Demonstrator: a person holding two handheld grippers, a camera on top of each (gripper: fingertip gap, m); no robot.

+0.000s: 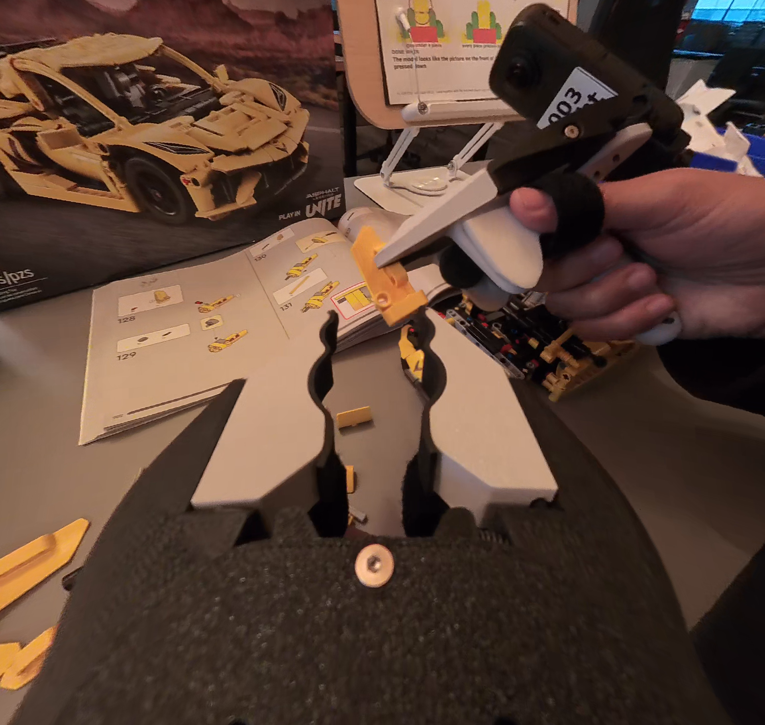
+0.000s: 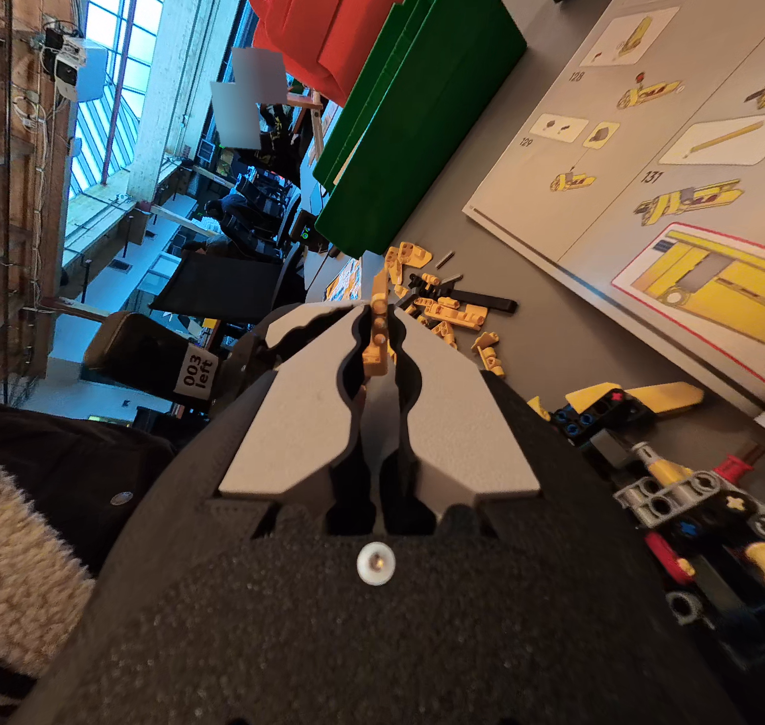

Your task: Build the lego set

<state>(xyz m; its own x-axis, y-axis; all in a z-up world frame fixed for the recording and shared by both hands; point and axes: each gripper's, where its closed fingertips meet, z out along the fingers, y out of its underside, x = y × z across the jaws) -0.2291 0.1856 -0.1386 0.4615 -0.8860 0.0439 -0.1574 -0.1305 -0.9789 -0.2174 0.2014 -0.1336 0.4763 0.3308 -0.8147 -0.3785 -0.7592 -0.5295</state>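
My right gripper (image 2: 381,316) is shut on a yellow Lego panel piece (image 2: 377,338), which sticks out past its tips. In the left wrist view the right gripper (image 1: 378,262), held by a hand, carries that yellow piece (image 1: 387,280) in the air above the open instruction booklet (image 1: 186,332). My left gripper (image 1: 378,328) is open and empty, its tips just below the held piece. Through its gap I see the table, a small yellow piece (image 1: 354,417) and part of a yellow and black sub-assembly (image 1: 412,357).
The partly built black, grey and yellow chassis (image 1: 538,345) lies to the right, also in the right wrist view (image 2: 683,506). Loose yellow and black pieces (image 2: 451,311) lie near the green bins (image 2: 414,125). The set's box (image 1: 145,125) and a paper stand (image 1: 434,63) stand behind. Yellow panels (image 1: 37,556) lie at left. My two grippers' fingertips are within a few centimetres of each other.
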